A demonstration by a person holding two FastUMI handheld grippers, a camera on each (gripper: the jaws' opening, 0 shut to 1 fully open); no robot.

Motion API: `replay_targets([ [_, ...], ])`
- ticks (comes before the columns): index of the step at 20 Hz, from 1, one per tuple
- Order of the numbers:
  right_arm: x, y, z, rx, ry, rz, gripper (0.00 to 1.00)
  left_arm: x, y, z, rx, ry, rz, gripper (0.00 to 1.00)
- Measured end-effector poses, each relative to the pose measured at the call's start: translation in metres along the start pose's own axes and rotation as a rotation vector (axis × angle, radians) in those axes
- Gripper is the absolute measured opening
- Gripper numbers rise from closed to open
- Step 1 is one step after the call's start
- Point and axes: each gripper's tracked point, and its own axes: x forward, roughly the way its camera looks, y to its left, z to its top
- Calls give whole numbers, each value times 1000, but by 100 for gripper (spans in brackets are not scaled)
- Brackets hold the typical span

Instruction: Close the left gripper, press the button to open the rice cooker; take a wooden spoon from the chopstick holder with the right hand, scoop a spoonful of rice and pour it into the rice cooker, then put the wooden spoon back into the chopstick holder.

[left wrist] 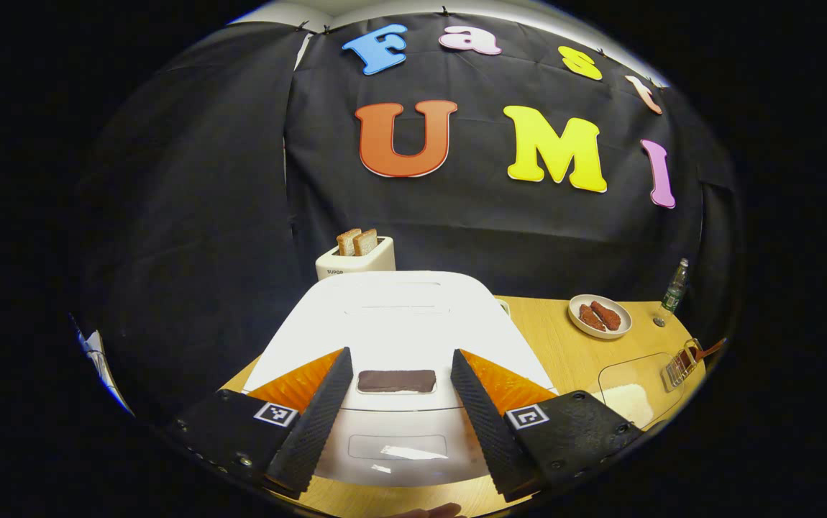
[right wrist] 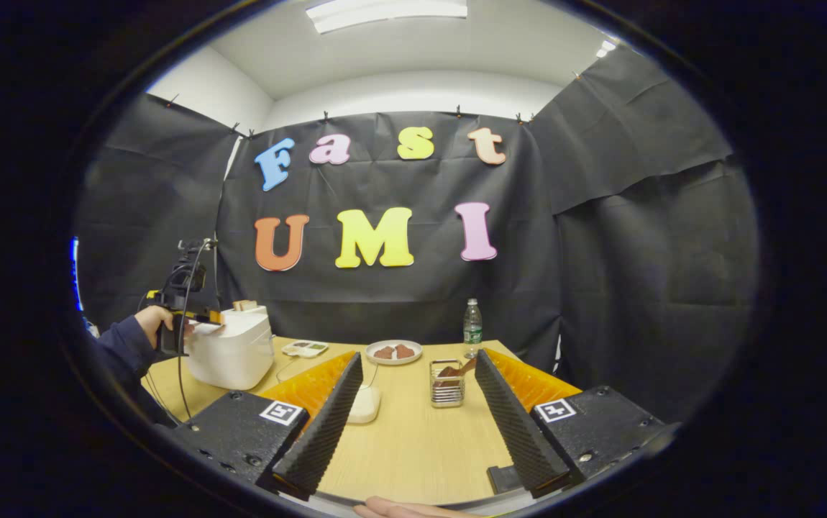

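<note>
The white rice cooker point(left wrist: 399, 316) stands right in front of my left gripper point(left wrist: 400, 352), lid down. Its dark button panel point(left wrist: 396, 380) lies between the open fingers, a little below them. In the right gripper view the cooker point(right wrist: 230, 349) sits at the table's left, with a hand holding the left gripper point(right wrist: 180, 302) over it. My right gripper point(right wrist: 419, 356) is open above the table with nothing in it. Ahead of it stands the wire chopstick holder point(right wrist: 446, 383) with the wooden spoon point(right wrist: 457, 370) inside. A clear container of rice point(right wrist: 364, 403) lies beside its left finger.
A toaster point(left wrist: 356, 259) with two bread slices stands behind the cooker. A plate of brown food point(right wrist: 393, 352), a water bottle point(right wrist: 472, 327) and a small tray point(right wrist: 305, 348) sit along the back of the wooden table point(right wrist: 413, 446). Black cloth walls close in behind.
</note>
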Motion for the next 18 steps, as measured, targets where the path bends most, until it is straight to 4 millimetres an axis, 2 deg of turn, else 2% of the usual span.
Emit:
replay_targets([
  [3,7,-4,-1,-4,7,-16,97,-13,-11,6,1,0,-33,94],
  [4,8,-3,-1,1,10,-14,100,-17,-14,10,-3,-4,-49,94],
  [7,13,-1,-1,5,19,-10,97,-46,-22,33,8,-63,-73,95],
  [10,18,-2,3,-7,14,-23,100,-88,-34,56,-3,-121,-104,95],
  [12,22,1,9,-10,13,-26,98,-121,-44,72,-5,-168,-127,95],
  [14,25,5,16,-10,8,-24,100,-157,-51,86,-5,-226,-148,95],
  [15,26,6,19,-7,5,-25,98,-175,-57,91,-8,-253,-165,95],
  [18,26,10,28,-2,-2,-20,98,-224,-73,86,-4,-294,-226,94],
])
